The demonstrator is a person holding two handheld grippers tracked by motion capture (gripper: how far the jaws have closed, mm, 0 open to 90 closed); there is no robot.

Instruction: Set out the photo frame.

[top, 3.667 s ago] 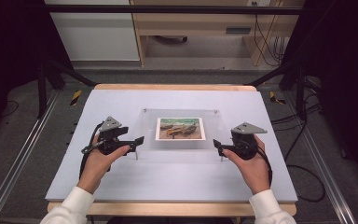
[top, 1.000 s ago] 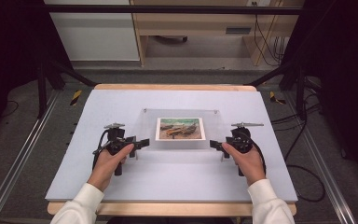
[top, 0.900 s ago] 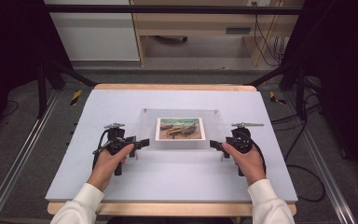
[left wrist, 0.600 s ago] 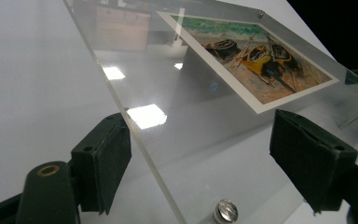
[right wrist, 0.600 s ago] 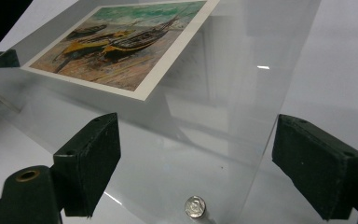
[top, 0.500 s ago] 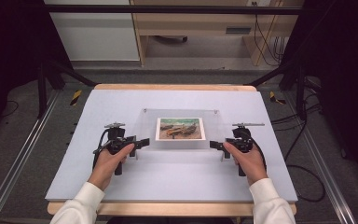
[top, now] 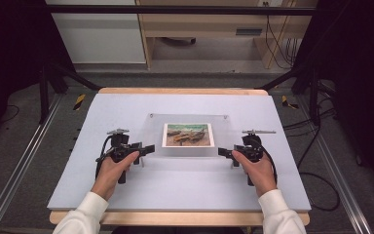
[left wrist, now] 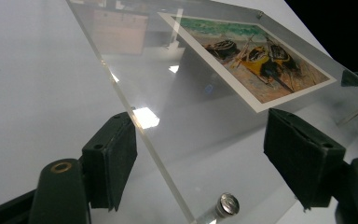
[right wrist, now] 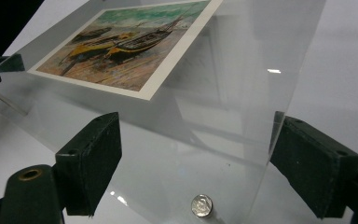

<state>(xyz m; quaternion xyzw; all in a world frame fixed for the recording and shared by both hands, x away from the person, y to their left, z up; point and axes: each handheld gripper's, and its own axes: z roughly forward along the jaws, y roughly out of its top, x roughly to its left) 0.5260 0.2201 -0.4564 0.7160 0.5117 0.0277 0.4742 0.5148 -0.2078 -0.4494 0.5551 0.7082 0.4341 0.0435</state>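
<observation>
Since the earliest frame both hands have come down and rolled level at the near corners of the frame, and over the last second they have kept their places; the left jaws have just been closing a little, with the frame's corner between them.

High view: the clear acrylic frame (top: 187, 136) lies flat in the middle of the table (top: 126, 105), a print (top: 188, 135) of boats sandwiched in it. The left gripper (top: 146, 148) sits at the frame's near left corner and the right gripper (top: 222, 152) at its near right corner, both pointing inward. Taking it from both sides looks meant to keep the plate level when it is lifted.

Left gripper view: the frame's edge runs between the two black pads (left wrist: 116, 161), near a corner screw (left wrist: 228, 203). The left pad looks just beside the edge and the other stands clear, so the jaws are released, not yet gripping.

Right gripper view: the corner, with its screw (right wrist: 201, 205), lies between the pads (right wrist: 93, 158). Both stand off the acrylic, so this gripper is released too.
</observation>
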